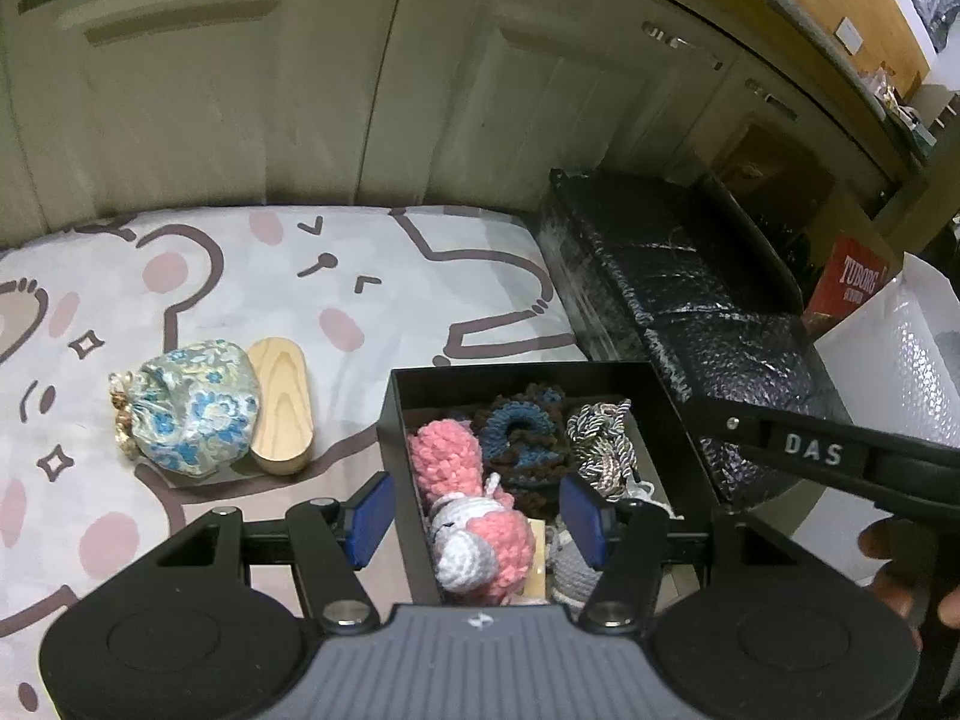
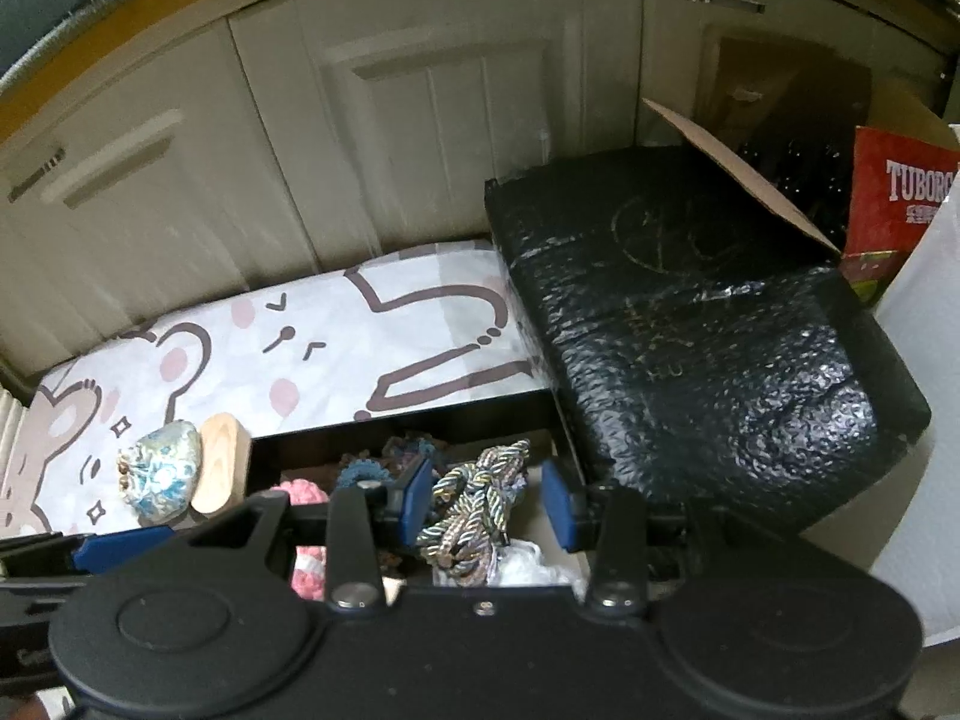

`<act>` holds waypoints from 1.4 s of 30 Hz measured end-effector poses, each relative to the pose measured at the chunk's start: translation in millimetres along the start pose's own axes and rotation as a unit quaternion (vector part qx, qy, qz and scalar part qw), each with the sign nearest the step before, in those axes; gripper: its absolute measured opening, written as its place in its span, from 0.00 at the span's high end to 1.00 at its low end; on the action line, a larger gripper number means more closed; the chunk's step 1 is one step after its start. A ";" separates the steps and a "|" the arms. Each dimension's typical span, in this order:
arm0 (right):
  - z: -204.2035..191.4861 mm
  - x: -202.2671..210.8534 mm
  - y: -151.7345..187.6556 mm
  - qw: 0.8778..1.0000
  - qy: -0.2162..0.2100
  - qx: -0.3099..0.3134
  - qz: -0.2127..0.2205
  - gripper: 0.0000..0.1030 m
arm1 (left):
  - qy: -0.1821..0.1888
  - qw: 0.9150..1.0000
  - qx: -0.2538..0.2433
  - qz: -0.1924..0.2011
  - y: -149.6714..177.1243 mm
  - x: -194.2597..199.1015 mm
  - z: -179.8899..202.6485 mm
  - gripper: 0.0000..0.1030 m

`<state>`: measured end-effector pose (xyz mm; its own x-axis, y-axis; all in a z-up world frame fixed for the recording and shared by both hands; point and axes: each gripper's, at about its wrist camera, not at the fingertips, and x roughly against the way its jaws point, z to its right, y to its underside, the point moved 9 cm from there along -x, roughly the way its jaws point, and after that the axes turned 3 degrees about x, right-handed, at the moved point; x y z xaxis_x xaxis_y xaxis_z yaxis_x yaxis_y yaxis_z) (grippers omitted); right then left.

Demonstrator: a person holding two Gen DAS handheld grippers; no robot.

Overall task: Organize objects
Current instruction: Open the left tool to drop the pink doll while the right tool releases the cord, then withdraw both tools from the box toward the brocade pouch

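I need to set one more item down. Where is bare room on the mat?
Free: printed mat between the floral pouch, cabinet doors and black padded case. Crowded: black box, packed with yarn.

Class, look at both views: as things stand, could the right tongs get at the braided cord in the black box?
Probably yes. The right tongs are open above the open-topped black box, and the braided cord lies between their pads with nothing on top of it. The box wall beside it is close, though.
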<state>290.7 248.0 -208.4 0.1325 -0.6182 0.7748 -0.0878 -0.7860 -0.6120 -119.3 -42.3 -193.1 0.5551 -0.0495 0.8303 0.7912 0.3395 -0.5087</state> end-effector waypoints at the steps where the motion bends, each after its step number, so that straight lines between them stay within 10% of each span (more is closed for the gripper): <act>1: -0.5 2.9 -0.1 1.000 -0.001 0.000 0.001 0.59 | -0.002 1.000 -0.001 0.002 -0.1 2.3 -0.5 0.41; 26: 1.7 63.8 21.0 1.000 0.006 -0.008 0.022 0.46 | -0.037 0.998 -0.037 0.026 9.2 50.1 -9.7 0.39; 42: 18.9 78.4 37.7 0.999 0.030 -0.027 0.026 0.06 | -0.076 0.995 -0.058 0.041 14.0 65.1 -20.3 0.01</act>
<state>316.5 170.2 -173.8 0.0680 -0.6569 0.7509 -0.1465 -0.7511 -0.6438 -66.9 -59.8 -150.8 0.5807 0.1199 0.8052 0.7738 0.2261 -0.5917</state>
